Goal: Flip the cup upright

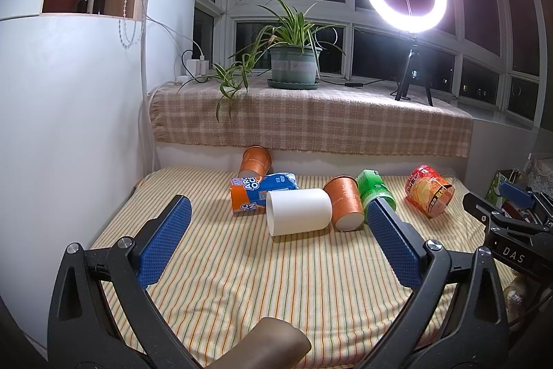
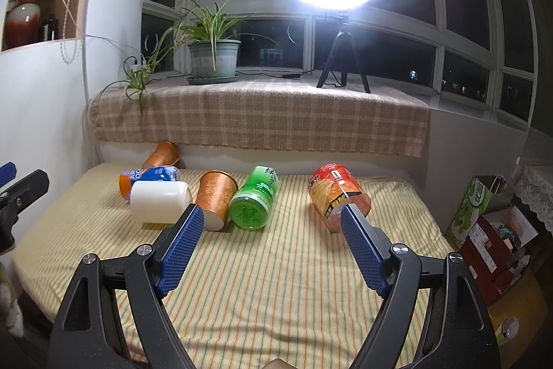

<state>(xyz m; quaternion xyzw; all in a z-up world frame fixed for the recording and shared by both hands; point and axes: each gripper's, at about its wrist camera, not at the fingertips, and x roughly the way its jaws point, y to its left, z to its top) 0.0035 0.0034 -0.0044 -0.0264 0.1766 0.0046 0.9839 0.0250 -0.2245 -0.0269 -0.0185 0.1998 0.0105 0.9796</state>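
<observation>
white cup [image 1: 298, 211]: lies on its side on the striped bed [image 1: 242, 282], mid-row, open mouth toward the left, base toward the right; long axis runs left-right across the left wrist view.
neighbours: orange cup [image 1: 345, 203] touching or just beside its base end; orange-blue can [image 1: 255, 192] just behind its mouth end; green bottle [image 1: 375, 191] and red snack tub [image 1: 428, 191] further right.
left claw [image 1: 276, 227]: jaws wide apart, nothing held; white cup sits straight ahead, framed betw. the two blue pads.
right claw [image 2: 273, 223]: jaws wide apart, empty; faces the green bottle/tub gap, white cup [image 2: 160, 201] off to its left.
nearer hand: left, prob. the one to take it.
next move (guess): axis is parallel to the jaw gap, so claw likely needs a wrist turn to pinch across the cup wall, then tip base down.
</observation>
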